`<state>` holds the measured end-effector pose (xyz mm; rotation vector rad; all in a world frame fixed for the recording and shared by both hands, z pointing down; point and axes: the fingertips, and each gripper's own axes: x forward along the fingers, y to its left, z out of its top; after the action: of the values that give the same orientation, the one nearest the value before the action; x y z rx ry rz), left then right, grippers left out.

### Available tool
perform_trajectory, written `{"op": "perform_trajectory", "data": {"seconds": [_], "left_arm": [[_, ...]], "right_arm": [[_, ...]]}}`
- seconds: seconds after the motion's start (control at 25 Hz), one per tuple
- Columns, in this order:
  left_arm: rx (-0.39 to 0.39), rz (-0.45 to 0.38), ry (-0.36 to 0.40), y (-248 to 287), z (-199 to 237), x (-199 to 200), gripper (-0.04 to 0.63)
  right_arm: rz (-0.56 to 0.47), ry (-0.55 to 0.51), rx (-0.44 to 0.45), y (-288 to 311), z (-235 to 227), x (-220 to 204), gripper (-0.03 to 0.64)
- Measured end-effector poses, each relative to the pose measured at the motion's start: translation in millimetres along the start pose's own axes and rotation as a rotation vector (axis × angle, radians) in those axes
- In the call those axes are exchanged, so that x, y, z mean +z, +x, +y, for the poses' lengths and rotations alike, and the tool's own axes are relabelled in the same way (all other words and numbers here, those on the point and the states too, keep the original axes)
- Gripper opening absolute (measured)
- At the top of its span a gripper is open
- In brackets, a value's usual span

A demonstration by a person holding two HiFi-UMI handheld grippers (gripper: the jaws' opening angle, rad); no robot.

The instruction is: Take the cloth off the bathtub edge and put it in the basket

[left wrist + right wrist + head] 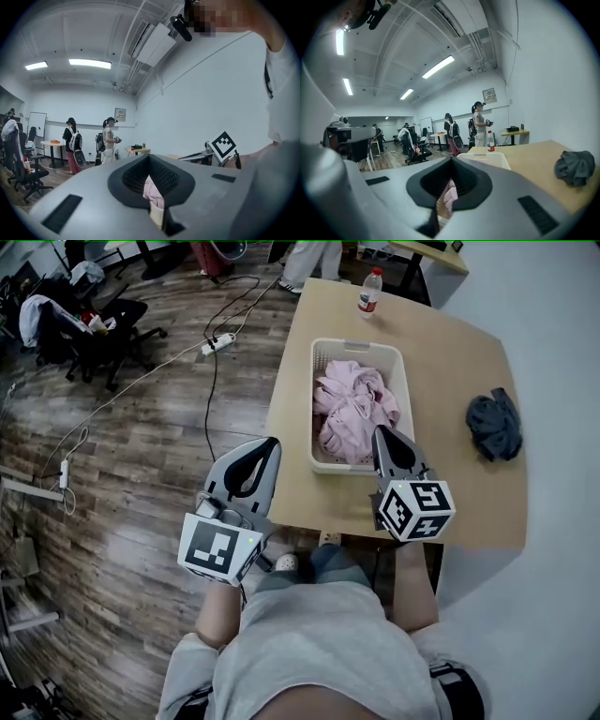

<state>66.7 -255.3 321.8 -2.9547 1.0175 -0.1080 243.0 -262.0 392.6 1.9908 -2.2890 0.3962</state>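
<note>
Head view shows pink cloth already in your basket, a grey cloth seemingly left to move on the bench, and your left tongs and right tongs closed, empty.

Matt white plastic basket, soft crumpled pink cloth inside. Table: smooth pale wood. Floor: dark wood planks, faint sheen.

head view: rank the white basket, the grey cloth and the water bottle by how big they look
1. white basket
2. grey cloth
3. water bottle, smallest, though it stands farthest from the camera
</note>
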Motion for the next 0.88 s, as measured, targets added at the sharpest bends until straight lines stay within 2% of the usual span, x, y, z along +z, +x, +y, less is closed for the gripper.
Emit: {"op": "perform_trajectory", "data": {"seconds": [0.52, 0.88], "left_arm": [[-0.185, -0.048, 0.031, -36.6, -37.6, 6.4, -0.003], [-0.286, -0.072, 0.036, -49.0, -64.6, 7.1, -0.004]], "right_arm": [[-0.111, -0.040, -0.127, -80.4, 44.1, 13.0, 0.009], [-0.172, -0.066, -0.187, -128.4, 66.6, 22.7, 0.009]]}}
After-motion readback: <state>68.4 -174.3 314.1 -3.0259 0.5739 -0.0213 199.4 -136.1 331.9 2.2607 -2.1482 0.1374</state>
